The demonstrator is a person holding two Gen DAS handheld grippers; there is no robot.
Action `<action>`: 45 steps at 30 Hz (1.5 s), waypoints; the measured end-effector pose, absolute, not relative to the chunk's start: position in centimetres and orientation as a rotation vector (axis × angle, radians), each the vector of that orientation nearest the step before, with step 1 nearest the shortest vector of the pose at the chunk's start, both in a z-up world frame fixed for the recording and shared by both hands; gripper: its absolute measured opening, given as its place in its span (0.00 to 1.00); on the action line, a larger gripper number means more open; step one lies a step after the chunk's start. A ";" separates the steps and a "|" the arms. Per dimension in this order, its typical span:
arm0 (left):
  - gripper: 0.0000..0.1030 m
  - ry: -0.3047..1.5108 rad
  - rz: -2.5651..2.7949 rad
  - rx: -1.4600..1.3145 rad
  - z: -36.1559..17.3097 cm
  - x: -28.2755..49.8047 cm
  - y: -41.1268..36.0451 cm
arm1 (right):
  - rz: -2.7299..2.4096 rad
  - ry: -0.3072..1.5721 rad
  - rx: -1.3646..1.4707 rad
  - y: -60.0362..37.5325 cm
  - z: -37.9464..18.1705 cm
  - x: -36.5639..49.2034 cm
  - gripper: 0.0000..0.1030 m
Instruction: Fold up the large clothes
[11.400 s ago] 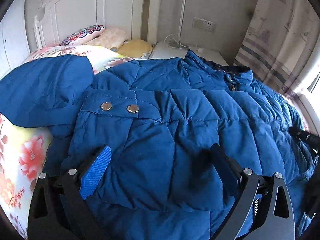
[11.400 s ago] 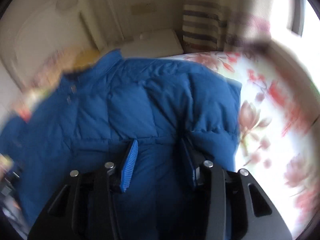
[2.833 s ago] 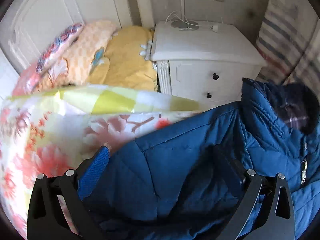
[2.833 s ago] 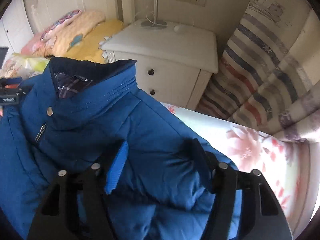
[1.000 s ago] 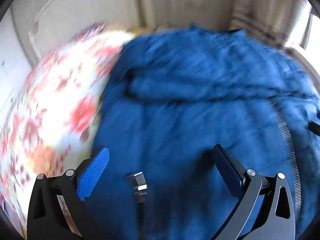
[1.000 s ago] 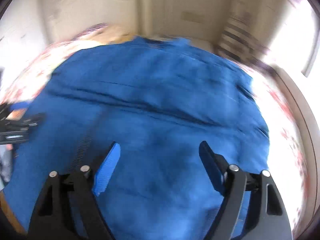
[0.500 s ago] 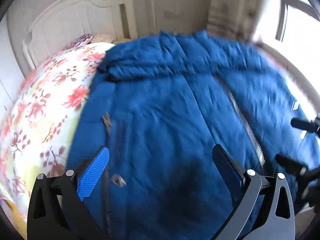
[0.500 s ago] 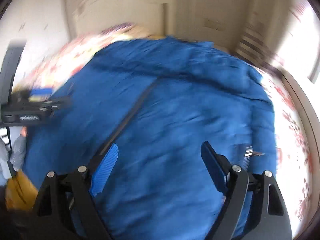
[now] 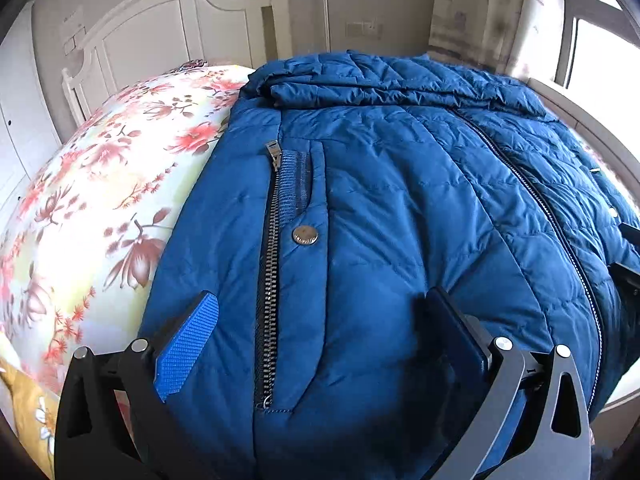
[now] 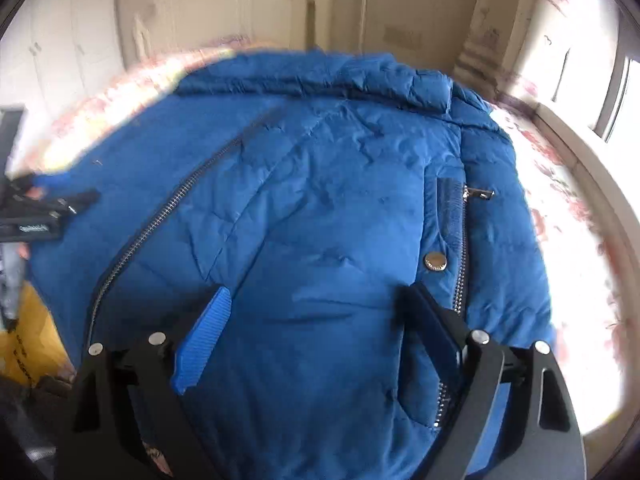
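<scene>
You are working over the blue padded jacket (image 9: 400, 208), which is lying front-up across the floral bedspread (image 9: 100, 184) with its far end bunched over toward the white headboard (image 9: 160, 32). Judging by this layout, the sleeves and top are already lying turned in, while the near body folds are waiting to be made. You are holding the left gripper (image 9: 320, 344) tilted downward over the near-left pocket zipper (image 9: 268, 272), its jaws spread wide and gripping nothing. You are angling the right gripper (image 10: 316, 332) likewise over the near-right pocket, its jaws having just been opening, nothing clamped between them.
</scene>
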State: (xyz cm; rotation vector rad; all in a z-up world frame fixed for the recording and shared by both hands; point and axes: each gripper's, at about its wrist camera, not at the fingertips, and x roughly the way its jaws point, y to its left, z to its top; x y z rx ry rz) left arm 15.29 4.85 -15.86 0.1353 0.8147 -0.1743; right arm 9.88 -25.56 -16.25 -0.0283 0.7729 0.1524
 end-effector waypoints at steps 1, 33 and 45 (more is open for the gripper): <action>0.96 0.815 -0.169 0.141 -15.8 15.3 4.7 | 0.147 0.768 -0.031 -25.5 -16.3 9.8 0.86; 0.96 0.740 -0.245 0.216 -16.1 11.6 0.7 | 0.098 0.720 -0.015 -23.7 -15.3 7.2 0.90; 0.96 0.758 -0.211 0.213 -15.0 10.3 2.3 | 0.032 0.716 -0.057 -25.1 -15.1 5.7 0.91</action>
